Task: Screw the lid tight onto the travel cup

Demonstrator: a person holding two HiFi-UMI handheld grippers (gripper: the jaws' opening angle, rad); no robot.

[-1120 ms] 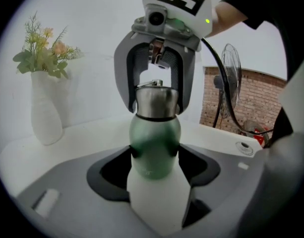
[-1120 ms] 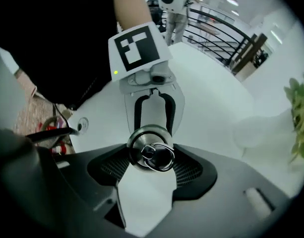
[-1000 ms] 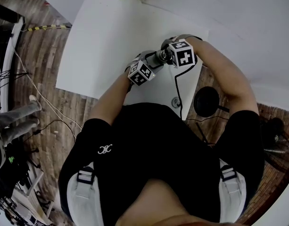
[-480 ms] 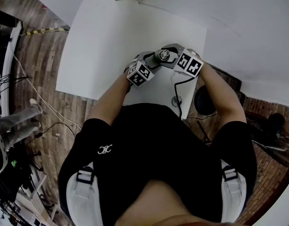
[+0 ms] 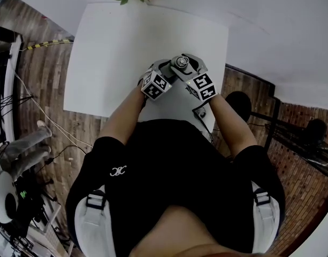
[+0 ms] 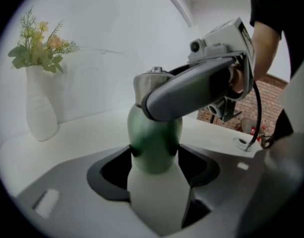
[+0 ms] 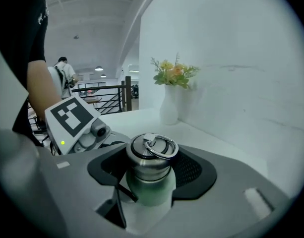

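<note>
While I watch through the two gripper views, the left gripper point(image 6: 154, 157) is clamped on the travel cup point(image 6: 152, 133): its dark pads press the green part of the body from both sides, with the pale lower part running down between the jaws toward the camera. The right gripper point(image 7: 152, 170) comes in from the opposite side and higher up, and its jaws are closed on the steel lid point(image 7: 149, 157), one pad on each side of it. The lid sits on top of the cup, and a metal ring point(image 7: 160, 145) lies flat on its crown. From the head view I see the cup upright, over the near right part of the white table point(image 5: 110, 42), held between the two grippers, which meet there nose to nose. I cannot tell whether its base touches the tabletop, as the left gripper hides it. At the far edge of the table, well apart from the cup, stands a white vase point(image 6: 40, 110) with yellow and pink flowers point(image 6: 37, 43). The wall behind it is plain white. Beyond the table's near right corner is brown wooden floor point(image 5: 46, 90).
</note>
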